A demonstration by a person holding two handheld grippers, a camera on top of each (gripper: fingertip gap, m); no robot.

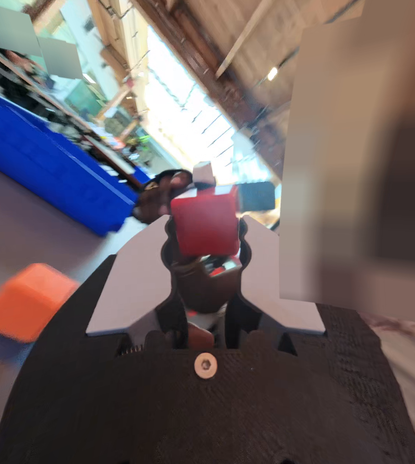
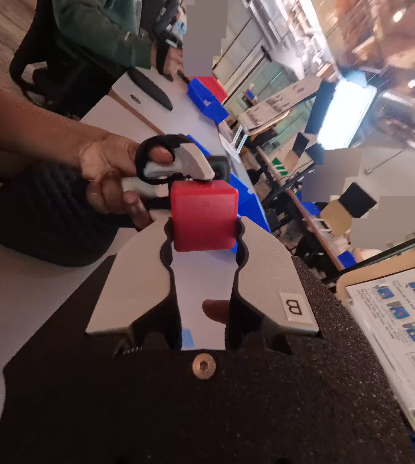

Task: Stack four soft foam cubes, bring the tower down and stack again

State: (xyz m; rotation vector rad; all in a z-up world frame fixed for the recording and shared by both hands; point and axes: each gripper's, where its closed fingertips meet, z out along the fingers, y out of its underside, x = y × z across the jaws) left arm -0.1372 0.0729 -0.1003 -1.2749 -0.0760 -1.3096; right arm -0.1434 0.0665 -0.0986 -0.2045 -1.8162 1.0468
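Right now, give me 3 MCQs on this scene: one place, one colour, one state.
1. Where is the orange cube?
A. On the table, off to the side of the left gripper
B. Between the gripper's fingers
C. On top of another cube

2. What colour is the cube between the right gripper's fingers?
A. Blue
B. Red
C. Green

3. What state is the red cube in?
A. Lying on the table
B. Topping a tower
C. Held off the table

Answers:
1 A, the left wrist view shows it resting low at the left edge.
2 B, both views show a red cube there.
3 C, bare tabletop shows below it and fingers flank both its sides.
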